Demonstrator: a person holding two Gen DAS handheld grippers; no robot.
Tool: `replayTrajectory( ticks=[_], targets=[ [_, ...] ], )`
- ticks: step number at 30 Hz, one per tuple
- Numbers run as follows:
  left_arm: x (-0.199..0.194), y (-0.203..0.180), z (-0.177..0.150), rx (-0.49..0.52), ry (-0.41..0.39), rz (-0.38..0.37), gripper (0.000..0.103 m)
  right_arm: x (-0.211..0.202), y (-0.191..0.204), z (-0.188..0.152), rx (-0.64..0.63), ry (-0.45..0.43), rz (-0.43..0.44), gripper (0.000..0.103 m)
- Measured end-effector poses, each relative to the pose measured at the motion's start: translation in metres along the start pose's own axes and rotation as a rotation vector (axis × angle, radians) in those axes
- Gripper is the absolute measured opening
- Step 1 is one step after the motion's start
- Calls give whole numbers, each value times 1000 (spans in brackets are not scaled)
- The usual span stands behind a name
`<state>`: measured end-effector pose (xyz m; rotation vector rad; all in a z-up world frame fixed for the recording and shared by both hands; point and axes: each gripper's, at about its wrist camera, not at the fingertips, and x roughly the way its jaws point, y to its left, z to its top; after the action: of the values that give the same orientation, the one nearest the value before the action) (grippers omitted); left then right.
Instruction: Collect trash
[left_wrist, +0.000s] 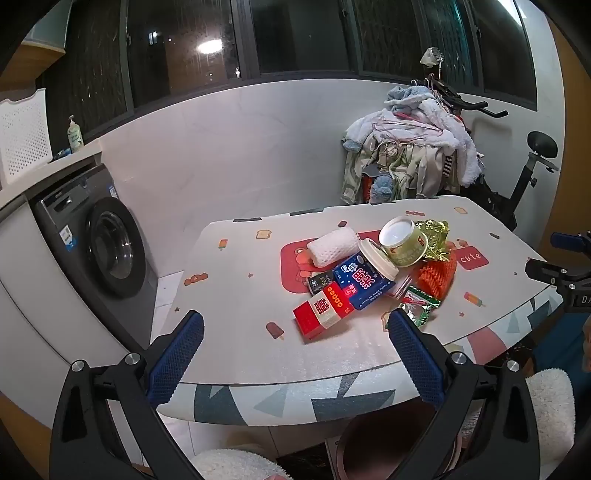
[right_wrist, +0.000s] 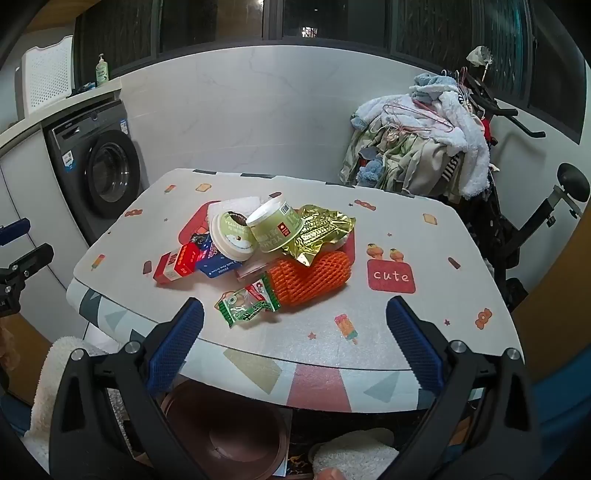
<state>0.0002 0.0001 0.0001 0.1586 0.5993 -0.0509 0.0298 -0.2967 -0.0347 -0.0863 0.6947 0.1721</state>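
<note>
Night-dark windows and a white wall back a round table covered in a pale cartoon-print cloth, with a grey front-loading washing machine off to one side. Trash lies heaped mid-table: a red cardboard box, a blue carton, a green paper cup on its side, crumpled gold foil, orange foam netting and a green wrapper. The left gripper and the right gripper hover at the near edge, jaws spread wide, grasping nothing.
</note>
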Motion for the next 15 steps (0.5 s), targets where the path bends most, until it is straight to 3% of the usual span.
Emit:
replayTrajectory(
  ticks=[15],
  targets=[
    [-3,0,6,-5,-14,0,98,-7,-2,8,-1,-5,-10,97]
  ],
)
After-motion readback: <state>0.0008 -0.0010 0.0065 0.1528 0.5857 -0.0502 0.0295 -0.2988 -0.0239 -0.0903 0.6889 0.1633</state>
